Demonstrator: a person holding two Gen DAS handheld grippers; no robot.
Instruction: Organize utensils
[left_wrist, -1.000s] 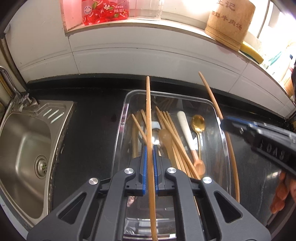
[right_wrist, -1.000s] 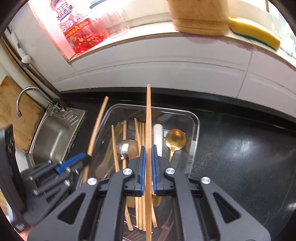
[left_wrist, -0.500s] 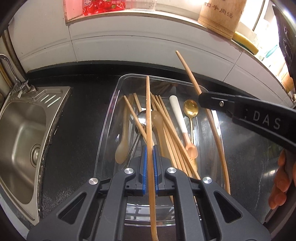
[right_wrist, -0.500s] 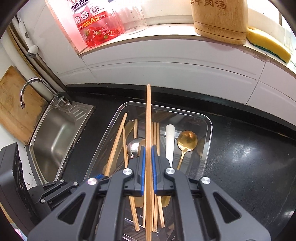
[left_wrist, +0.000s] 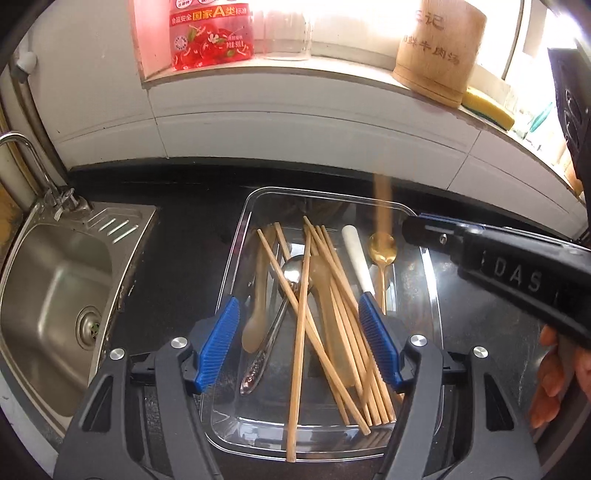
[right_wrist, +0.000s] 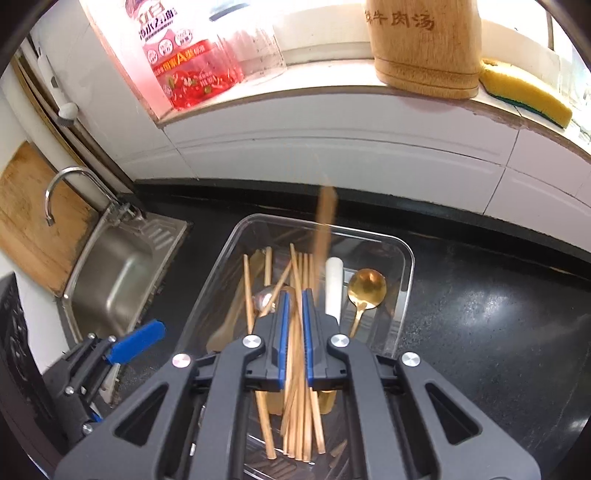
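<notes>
We find the loose wooden chopsticks (left_wrist: 334, 317) heaped unsorted with spoons in the clear plastic tray (left_wrist: 236, 258) on the black counter. The left gripper (left_wrist: 299, 328), jaws just spread, holds nothing; the right gripper (right_wrist: 294, 325) pinches one blurred chopstick (right_wrist: 325, 221). Sorting appears barely begun.

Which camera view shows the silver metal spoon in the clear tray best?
The left wrist view: the silver spoon shows from bowl to handle, crossed only by chopsticks. In the right wrist view only part of its bowl shows; the right gripper hides the rest.
</notes>
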